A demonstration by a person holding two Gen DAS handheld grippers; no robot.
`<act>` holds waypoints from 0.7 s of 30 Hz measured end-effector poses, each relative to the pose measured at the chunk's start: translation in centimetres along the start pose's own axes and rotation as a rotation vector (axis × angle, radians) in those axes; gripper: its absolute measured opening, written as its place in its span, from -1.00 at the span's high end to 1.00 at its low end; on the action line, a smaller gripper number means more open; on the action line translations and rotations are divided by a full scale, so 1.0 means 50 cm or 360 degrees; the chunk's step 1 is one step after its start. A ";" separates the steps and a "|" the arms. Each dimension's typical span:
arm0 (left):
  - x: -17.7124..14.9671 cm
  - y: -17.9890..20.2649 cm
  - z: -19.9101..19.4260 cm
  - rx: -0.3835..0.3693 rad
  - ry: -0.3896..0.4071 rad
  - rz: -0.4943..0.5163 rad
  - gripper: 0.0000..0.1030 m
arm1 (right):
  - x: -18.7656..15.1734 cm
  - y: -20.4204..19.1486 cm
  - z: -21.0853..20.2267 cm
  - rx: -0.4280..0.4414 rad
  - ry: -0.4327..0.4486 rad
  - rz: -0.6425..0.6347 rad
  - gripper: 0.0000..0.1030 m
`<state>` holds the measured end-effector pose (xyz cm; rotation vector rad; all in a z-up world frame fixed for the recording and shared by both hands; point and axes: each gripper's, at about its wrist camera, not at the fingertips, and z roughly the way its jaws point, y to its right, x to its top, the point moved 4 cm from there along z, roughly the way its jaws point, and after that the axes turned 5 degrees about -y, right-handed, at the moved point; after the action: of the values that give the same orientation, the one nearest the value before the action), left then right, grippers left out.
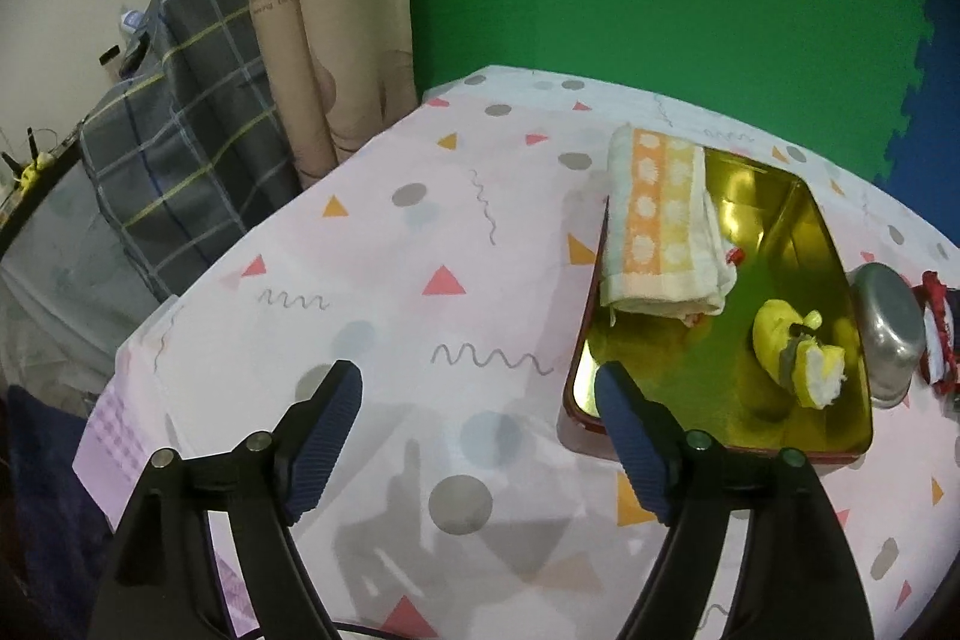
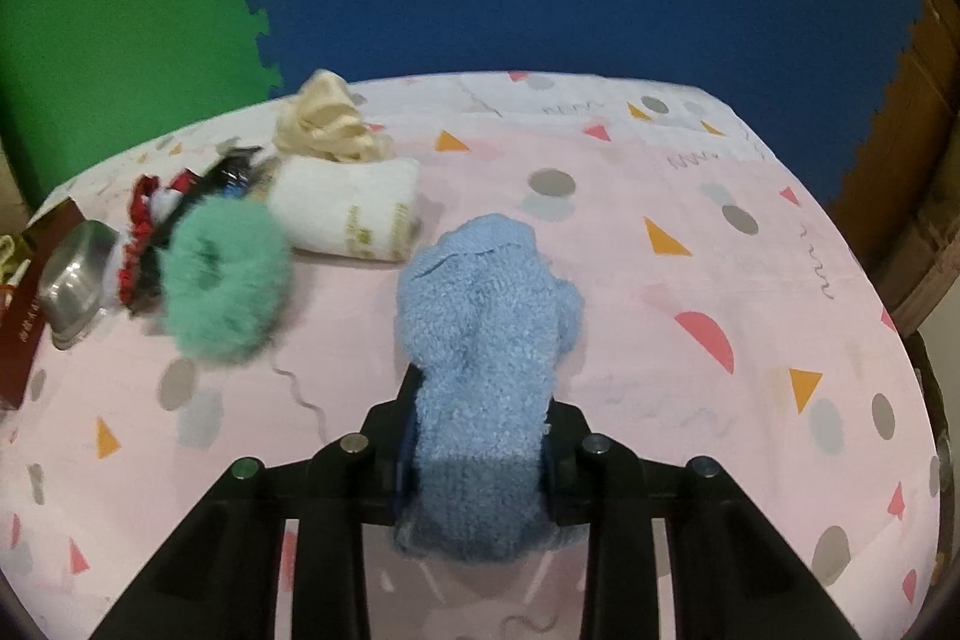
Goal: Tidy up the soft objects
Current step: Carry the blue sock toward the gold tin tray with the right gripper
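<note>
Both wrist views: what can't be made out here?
- Right wrist view: right gripper pads hidden by the blue fuzzy cloth they clamp.
- Right wrist view: green fluffy ring blurred; items behind it unreadable.
- Left wrist view: gold tin far left wall hidden under the orange towel.
- Left wrist view: red-white item cut off by the edge.

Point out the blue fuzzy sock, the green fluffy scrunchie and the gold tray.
blue fuzzy sock (image 2: pixel 480 304): right wrist view, middle of its body ahead of the pads.
green fluffy scrunchie (image 2: pixel 240 316): right wrist view, lower part of its ring.
gold tray (image 1: pixel 678 400): left wrist view, bare floor.
</note>
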<state>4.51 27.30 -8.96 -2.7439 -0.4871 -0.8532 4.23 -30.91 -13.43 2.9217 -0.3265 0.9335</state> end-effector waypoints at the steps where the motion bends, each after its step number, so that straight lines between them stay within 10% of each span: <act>1: -0.002 0.000 0.001 0.0001 0.0001 0.0008 -0.51 | 0.001 -0.007 -0.009 0.0008 0.0013 -0.0002 0.39; 21: -0.006 -0.020 0.016 0.0048 -0.0031 -0.0031 -0.54 | 0.053 -0.416 -0.116 0.0538 0.0114 -0.0444 0.39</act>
<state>4.31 28.40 -9.65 -2.7264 -0.5266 -0.8178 7.59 -10.39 -6.95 3.0990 0.2643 1.1387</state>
